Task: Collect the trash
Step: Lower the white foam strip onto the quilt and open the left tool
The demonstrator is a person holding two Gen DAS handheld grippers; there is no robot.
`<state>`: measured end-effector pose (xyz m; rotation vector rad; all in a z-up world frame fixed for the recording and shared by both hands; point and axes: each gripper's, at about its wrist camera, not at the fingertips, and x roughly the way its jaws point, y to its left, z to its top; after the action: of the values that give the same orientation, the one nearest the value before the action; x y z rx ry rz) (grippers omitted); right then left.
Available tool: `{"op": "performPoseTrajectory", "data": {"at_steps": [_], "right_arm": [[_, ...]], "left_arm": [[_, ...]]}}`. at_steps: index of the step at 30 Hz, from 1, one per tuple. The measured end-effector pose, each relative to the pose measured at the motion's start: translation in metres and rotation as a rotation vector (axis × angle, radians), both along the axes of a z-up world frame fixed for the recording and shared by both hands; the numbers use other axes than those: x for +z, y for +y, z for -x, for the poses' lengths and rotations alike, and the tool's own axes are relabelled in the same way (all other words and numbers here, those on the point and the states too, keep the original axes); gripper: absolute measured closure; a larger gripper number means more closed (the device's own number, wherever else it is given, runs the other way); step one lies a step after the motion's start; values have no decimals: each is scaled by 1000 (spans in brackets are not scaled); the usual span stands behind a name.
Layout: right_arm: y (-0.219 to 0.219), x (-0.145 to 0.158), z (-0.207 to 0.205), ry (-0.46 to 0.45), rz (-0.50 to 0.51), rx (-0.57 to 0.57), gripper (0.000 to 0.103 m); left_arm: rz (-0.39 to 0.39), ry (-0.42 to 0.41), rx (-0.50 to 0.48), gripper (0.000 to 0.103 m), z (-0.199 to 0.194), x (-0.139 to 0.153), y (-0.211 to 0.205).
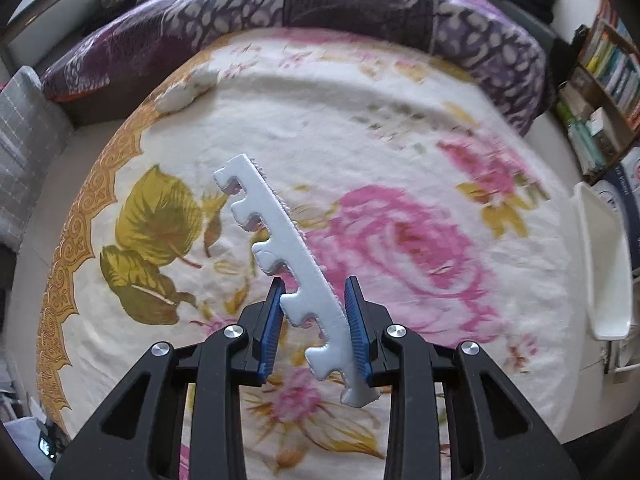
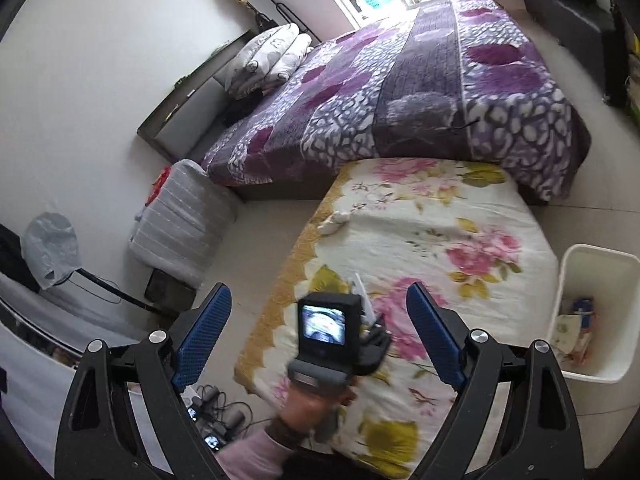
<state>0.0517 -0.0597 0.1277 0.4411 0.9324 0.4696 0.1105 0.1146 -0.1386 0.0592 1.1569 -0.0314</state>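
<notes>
Floral blanket [image 1: 360, 128] covered the low bed; the left hand-held gripper [image 1: 316, 328] clamped a notched white foam strip [image 1: 280, 236], the right hand-held gripper [image 2: 318, 336] stood wide and empty. Judged step: carrying; next, release over the white bin [image 2: 576, 372].

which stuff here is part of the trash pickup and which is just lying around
Part of the job:
- white notched foam strip, clamped in the left gripper
- white bin beside the floral blanket
- crumpled white scrap on the blanket
- right gripper, open

Just lying about:
- purple bedspread
- folded pillows
- bookshelf

Low bed [image 2: 460, 216] under floral blanket [image 1: 360, 152]; small white lump [image 1: 182, 94], possibly crumpled tissue, near blanket's gold border [image 1: 86, 216].
</notes>
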Motion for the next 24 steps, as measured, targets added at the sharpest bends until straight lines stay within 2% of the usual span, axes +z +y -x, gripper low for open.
{"op": "performPoseTrajectory", "data": {"at_steps": [2, 5, 9, 12, 15, 18, 21, 24], "right_arm": [[16, -7, -13, 31, 8, 12, 18], [41, -30, -44, 71, 45, -3, 18], [45, -59, -64, 83, 60, -53, 18], [27, -82, -72, 144, 14, -93, 18], [9, -83, -69, 135, -22, -111, 18], [-9, -84, -62, 103, 15, -150, 18], [-24, -98, -60, 120, 51, -182, 18], [-41, -111, -60, 111, 139, -204, 18]], "left_arm": [[-11, 17, 22, 72, -5, -7, 8], [22, 22, 66, 72, -8, -8, 26], [39, 29, 84, 72, -5, -13, 40], [-23, 52, 52, 72, 0, -28, 38], [-37, 37, 34, 71, 2, -29, 37], [-22, 36, 45, 70, 1, -30, 37], [-53, 17, 39, 71, 3, -31, 30], [-58, 12, 28, 71, 1, -31, 25]]}}
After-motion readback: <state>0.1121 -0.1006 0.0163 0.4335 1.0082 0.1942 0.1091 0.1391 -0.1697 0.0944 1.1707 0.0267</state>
